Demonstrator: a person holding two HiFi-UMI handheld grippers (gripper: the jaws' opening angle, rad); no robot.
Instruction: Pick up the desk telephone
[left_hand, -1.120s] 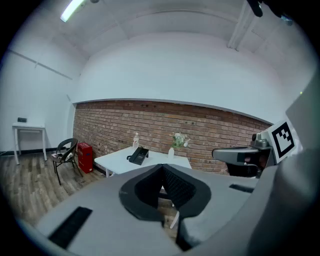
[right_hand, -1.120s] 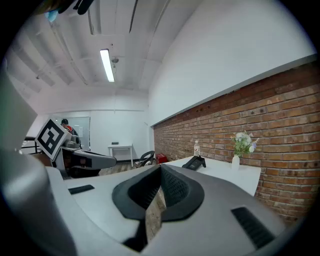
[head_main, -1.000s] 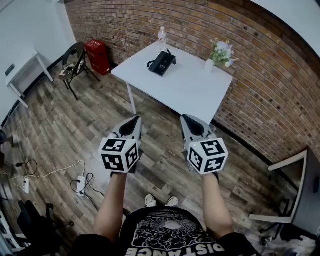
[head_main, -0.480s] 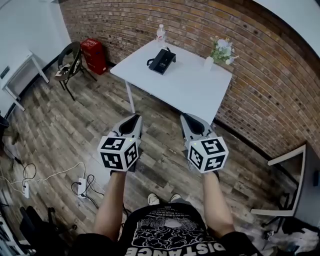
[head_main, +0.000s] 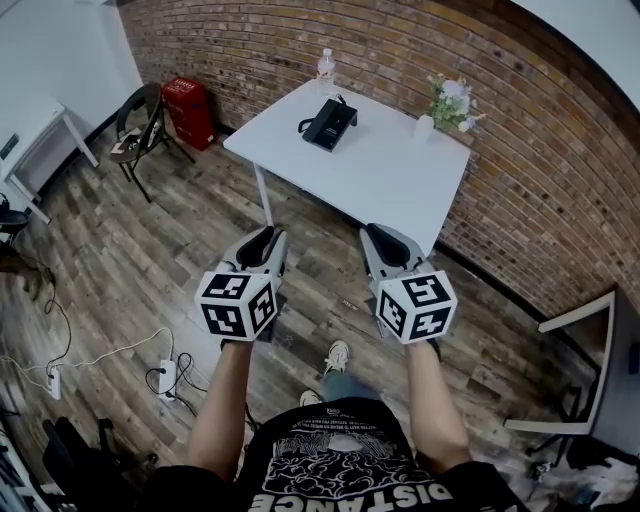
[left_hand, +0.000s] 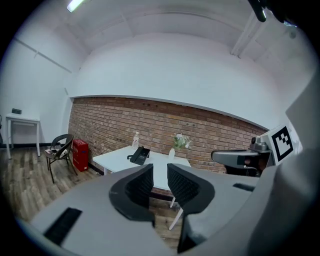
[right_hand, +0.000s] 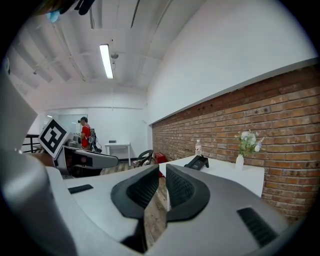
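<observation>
Black desk telephone (head_main: 329, 124) rests on white table (head_main: 380, 185) beside brick wall (head_main: 420, 45).

I see an evenly bright room, lit by a ceiling strip lamp (right_hand: 106, 61). Both gripper views bulge fisheye, with black corners; shadows are soft.

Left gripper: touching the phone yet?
Apart. Head view: the left gripper is over the floor, well short of the table where the phone lies. Left gripper view shows its jaws opening with nothing between them, phone far ahead.
</observation>
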